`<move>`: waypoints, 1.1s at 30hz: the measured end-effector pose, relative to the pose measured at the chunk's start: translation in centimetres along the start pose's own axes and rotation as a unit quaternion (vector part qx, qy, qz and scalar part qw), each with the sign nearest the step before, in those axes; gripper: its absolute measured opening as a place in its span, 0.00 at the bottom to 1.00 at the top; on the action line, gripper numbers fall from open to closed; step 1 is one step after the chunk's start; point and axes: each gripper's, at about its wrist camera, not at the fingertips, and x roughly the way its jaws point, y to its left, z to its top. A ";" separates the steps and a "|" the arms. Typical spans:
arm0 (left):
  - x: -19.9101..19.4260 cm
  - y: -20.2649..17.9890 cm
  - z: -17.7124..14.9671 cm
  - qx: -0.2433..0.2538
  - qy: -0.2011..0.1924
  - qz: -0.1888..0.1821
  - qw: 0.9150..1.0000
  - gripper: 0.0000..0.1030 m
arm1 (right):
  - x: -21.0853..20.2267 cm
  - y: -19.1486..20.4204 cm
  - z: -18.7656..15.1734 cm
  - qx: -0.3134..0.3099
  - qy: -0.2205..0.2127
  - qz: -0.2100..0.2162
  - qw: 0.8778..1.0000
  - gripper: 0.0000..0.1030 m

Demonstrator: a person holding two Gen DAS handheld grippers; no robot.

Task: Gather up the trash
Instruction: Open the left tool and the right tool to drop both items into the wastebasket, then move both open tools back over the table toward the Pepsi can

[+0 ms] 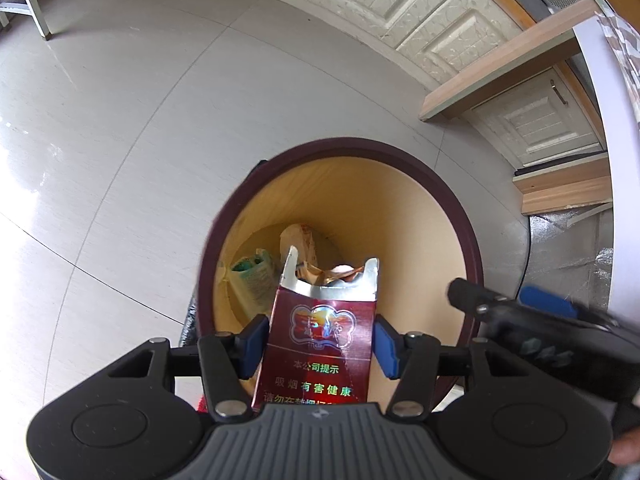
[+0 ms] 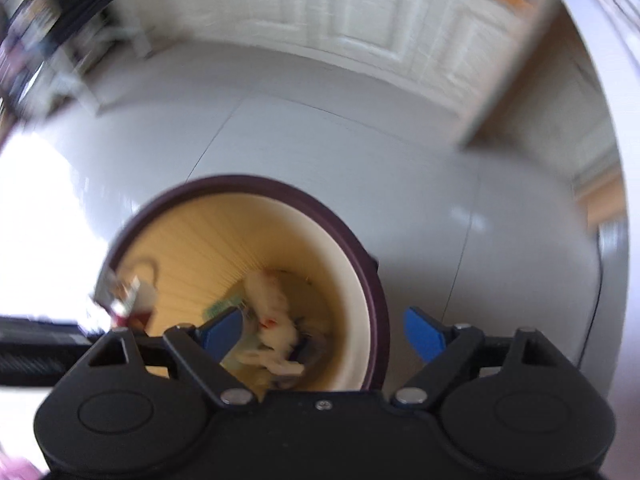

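I have the left gripper (image 1: 320, 340) clamped on 1 torn-open red cigarette pack (image 1: 320, 340), held directly over the mouth of the waste bin (image 1: 440, 184) so it falls inside on release. The right gripper (image 2: 322, 330) hangs above the same bin with its jaws spread and nothing between them. About 3 pieces of trash lie at the bottom; blur prevents a firm count.

Pale glossy floor tiles (image 1: 140, 120) fill the room, with window glare at nine o'clock. Cream panelled cabinet doors (image 1: 400, 4) run across twelve o'clock; a wooden shelf (image 1: 504, 68) juts in at two o'clock.
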 end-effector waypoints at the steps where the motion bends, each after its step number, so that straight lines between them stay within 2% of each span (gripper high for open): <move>1: 0.3 -0.1 0.0 0.001 0.002 0.000 1.000 0.54 | -0.2 -0.7 -0.2 0.036 0.006 0.007 0.999 0.85; 3: 0.9 -0.5 0.1 0.005 0.008 0.004 1.000 0.59 | -0.6 -1.9 -0.6 0.092 0.013 0.025 0.995 0.85; 4: 1.2 -0.6 0.1 0.008 0.015 0.009 1.000 0.67 | -0.7 -2.1 -0.9 0.105 0.016 0.029 0.994 0.85; 5: 1.5 -0.7 0.1 0.011 0.019 0.021 1.000 0.71 | -0.7 -2.2 -1.1 0.107 0.019 0.032 0.994 0.84; 9: 1.8 -0.5 -0.2 0.019 0.032 0.033 0.999 0.72 | -0.2 -2.1 -2.0 0.103 0.036 0.036 0.993 0.84; 11: 1.7 -0.3 -0.2 0.021 0.030 0.037 0.999 0.75 | 0.0 -1.9 -2.4 0.106 0.043 0.043 0.993 0.84; 15: 1.4 -0.1 0.1 0.031 0.024 0.047 0.998 0.76 | 0.1 -1.7 -2.6 0.103 0.051 0.040 0.993 0.84; 25: 0.3 0.4 0.3 0.064 0.018 0.078 0.995 0.80 | -0.5 -1.5 -3.0 0.101 0.050 0.036 0.993 0.85; 33: 0.1 0.8 0.0 0.070 0.023 0.086 0.994 0.93 | -0.2 -1.7 -4.1 0.100 0.065 0.012 0.993 0.93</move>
